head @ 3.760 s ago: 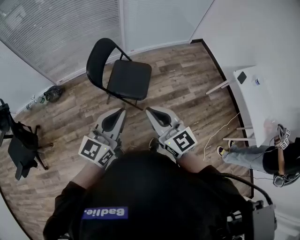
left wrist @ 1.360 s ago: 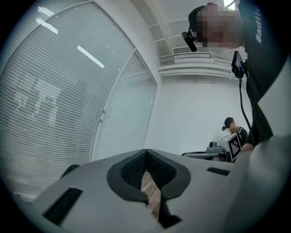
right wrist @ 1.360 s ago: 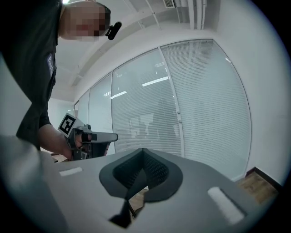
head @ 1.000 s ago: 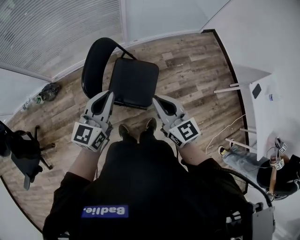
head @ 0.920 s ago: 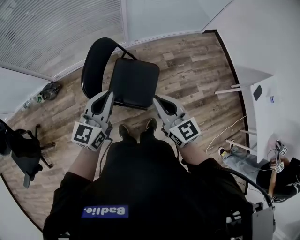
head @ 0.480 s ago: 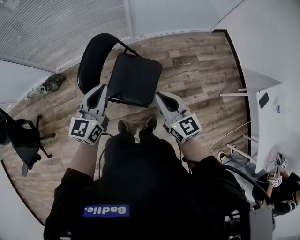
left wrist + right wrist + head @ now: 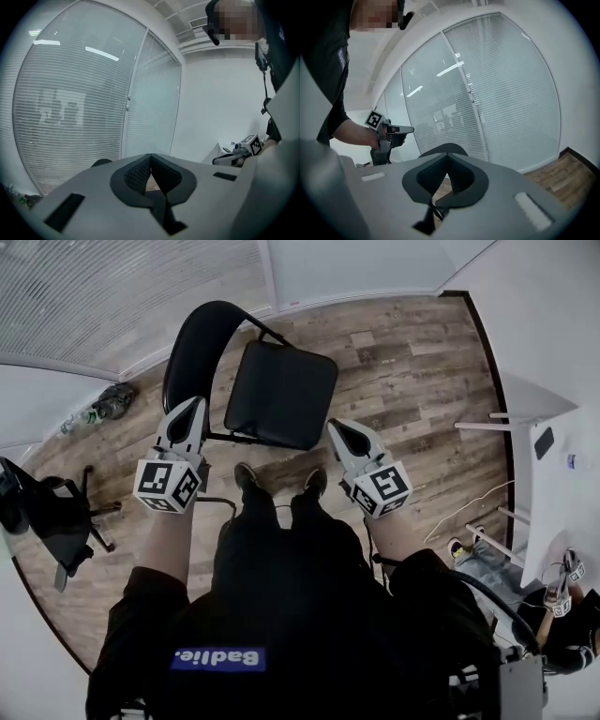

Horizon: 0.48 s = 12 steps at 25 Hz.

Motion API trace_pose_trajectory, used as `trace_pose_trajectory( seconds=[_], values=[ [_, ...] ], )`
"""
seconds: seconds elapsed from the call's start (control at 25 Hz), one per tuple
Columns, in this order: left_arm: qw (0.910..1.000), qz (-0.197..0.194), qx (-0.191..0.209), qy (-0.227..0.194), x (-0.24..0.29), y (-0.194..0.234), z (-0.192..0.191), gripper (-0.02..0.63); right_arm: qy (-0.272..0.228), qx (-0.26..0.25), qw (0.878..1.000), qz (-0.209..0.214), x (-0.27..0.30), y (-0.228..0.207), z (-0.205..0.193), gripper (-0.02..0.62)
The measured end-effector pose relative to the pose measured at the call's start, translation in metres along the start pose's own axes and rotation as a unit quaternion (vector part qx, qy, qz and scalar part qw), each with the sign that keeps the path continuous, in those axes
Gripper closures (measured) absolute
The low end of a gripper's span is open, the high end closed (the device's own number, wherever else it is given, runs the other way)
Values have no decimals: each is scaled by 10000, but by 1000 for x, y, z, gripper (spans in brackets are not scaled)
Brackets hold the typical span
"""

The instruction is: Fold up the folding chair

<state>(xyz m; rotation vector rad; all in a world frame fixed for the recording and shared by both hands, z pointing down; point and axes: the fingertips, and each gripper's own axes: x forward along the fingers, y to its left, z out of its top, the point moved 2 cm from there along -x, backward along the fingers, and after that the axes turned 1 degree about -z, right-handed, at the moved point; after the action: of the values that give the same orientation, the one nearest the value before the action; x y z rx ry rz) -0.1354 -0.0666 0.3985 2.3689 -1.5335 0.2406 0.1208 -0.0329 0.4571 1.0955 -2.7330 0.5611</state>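
Note:
The black folding chair stands unfolded on the wood floor, with its seat [image 7: 281,395] just beyond my feet and its curved backrest [image 7: 192,343] to the left. My left gripper [image 7: 191,403] is shut and empty, its tip beside the seat's left edge under the backrest. My right gripper [image 7: 336,425] is also shut and empty, close to the seat's near right corner; contact cannot be told. In the left gripper view, the shut left gripper [image 7: 150,157] hides most of the chair. The backrest [image 7: 446,149] rises just behind the shut right gripper [image 7: 449,157] in the right gripper view.
A black stand [image 7: 52,521] is on the floor at the left. A white table [image 7: 553,437] and a seated person [image 7: 553,615] are at the right, with a cable [image 7: 469,507] on the floor. A dark bag [image 7: 111,401] lies by the blinded glass wall [image 7: 122,287].
Both grippers have sunk and spread apart, the left toward the seat's left side, the right toward its near right corner. The person has stepped closer to the chair.

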Motion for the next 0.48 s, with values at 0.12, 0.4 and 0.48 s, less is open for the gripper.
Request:
trace_pose_trajectory(
  seconds=[0.12,0.4,0.48],
  values=[
    [9998,-32,58,167,10,27,-6,601,52,132,9999,22,16,2,-11,601],
    [9982,-49,170,569,24,80,-27,601,210,333,9991,-145,53,1,-40,597],
    [9973,-25,225,694,30,94,-35,600,261,398,9986,-216,66,-5,-51,587]
  ],
)
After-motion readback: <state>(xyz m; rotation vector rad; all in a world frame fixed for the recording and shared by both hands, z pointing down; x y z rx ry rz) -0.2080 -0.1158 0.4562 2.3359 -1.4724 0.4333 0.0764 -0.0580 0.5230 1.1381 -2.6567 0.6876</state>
